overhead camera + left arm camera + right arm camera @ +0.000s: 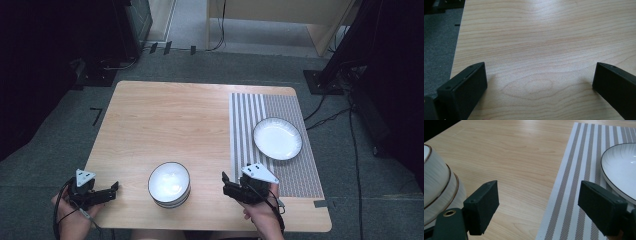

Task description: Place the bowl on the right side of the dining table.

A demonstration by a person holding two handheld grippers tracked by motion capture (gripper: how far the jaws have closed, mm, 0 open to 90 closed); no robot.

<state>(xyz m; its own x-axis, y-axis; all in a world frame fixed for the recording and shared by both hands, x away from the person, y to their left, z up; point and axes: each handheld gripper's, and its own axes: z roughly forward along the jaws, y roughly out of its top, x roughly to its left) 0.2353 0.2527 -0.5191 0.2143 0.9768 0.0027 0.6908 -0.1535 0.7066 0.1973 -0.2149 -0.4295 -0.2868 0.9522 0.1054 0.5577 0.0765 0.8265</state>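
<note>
Near the table's front edge stands a stack of white bowls with dark rims (169, 184), also at the left edge of the right gripper view (436, 182). A white plate with a dark rim (277, 138) (621, 167) lies on a striped placemat (295, 170) (574, 182). My right gripper (225, 184) (539, 183) is open over the placemat's left edge, between the bowls and the plate, with nothing between its jaws. At the front left corner my left gripper (115, 189) (540, 66) is open over bare wood, well left of the bowls.
The wooden table (165, 115) is bare across its left and back parts. Grey carpet with cables surrounds it, with dark stands at both sides and a wooden desk at the back (280, 15).
</note>
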